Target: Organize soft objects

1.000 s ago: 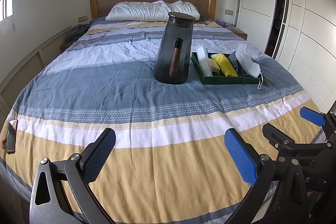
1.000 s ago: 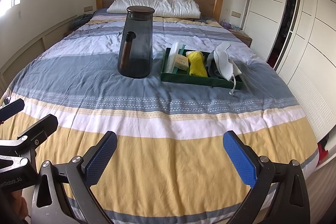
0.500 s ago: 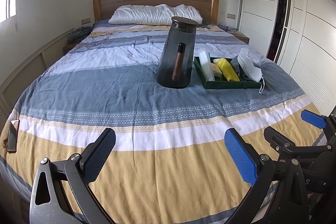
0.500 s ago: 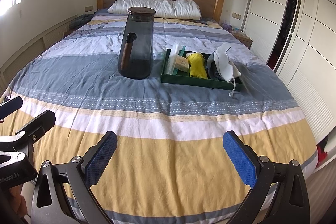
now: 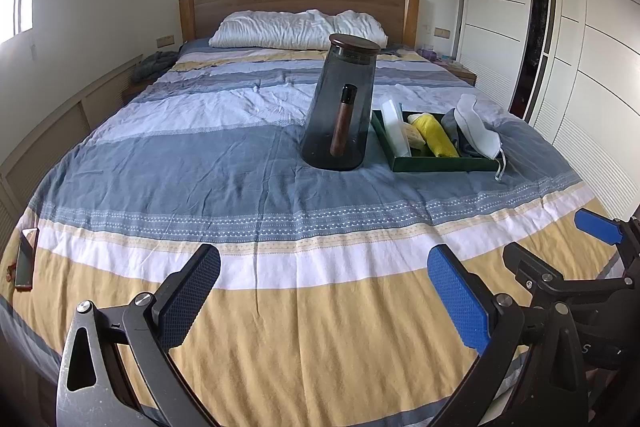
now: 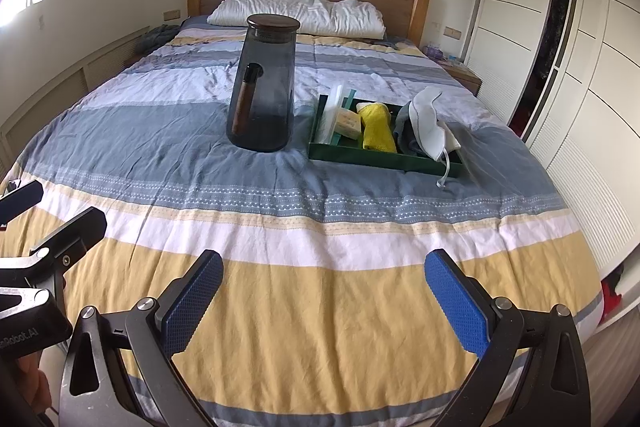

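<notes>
A dark green tray (image 5: 440, 165) (image 6: 376, 157) sits on the bed right of centre. It holds a yellow cloth (image 5: 436, 135) (image 6: 378, 129), a white face mask (image 5: 476, 129) (image 6: 430, 125), a pale sponge (image 6: 347, 123), a grey cloth and a clear white piece (image 5: 394, 127). A smoky grey glass jar (image 5: 342, 107) (image 6: 266, 87) with a dark lid stands just left of the tray. My left gripper (image 5: 324, 295) and right gripper (image 6: 324, 291) are both open and empty, above the bed's foot end, well short of the tray.
The striped bedspread (image 5: 240, 155) covers the whole bed. White pillows (image 5: 296, 29) lie against the wooden headboard. A phone (image 5: 26, 257) lies at the bed's left edge. White wardrobes (image 6: 580, 67) line the right side. The right gripper shows in the left wrist view (image 5: 560, 247).
Both grippers have shifted slightly, so the jar and tray sit a little differently in view. Both stay open and empty.
</notes>
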Motion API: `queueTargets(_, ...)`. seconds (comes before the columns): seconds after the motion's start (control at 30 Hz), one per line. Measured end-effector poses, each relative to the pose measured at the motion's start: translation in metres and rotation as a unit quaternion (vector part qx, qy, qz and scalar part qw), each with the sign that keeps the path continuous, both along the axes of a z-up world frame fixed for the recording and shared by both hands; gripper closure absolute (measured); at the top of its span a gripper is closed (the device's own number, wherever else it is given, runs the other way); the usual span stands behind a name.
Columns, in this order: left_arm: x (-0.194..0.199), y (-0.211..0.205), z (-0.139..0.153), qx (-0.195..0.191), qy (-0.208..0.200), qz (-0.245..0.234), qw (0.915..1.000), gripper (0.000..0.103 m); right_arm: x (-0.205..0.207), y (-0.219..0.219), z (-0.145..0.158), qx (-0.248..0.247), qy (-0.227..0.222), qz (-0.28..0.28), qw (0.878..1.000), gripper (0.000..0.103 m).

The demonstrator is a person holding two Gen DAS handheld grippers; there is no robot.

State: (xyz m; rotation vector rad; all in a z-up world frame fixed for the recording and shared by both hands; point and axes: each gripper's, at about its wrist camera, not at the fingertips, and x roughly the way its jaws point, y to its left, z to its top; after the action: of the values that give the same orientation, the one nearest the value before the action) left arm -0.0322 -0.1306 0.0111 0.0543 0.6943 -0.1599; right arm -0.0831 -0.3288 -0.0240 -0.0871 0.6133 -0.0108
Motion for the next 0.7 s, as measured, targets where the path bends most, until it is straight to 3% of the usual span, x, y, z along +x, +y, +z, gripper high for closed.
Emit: queueTargets(0.7, -0.0010, 0.0040, -0.0012, 0.001, -0.010, 0.012, 0.9999, 0.001, 0.0001, 0.0024, -0.0010, 0.000, -0.001, -0.001, 1.000, 0.000)
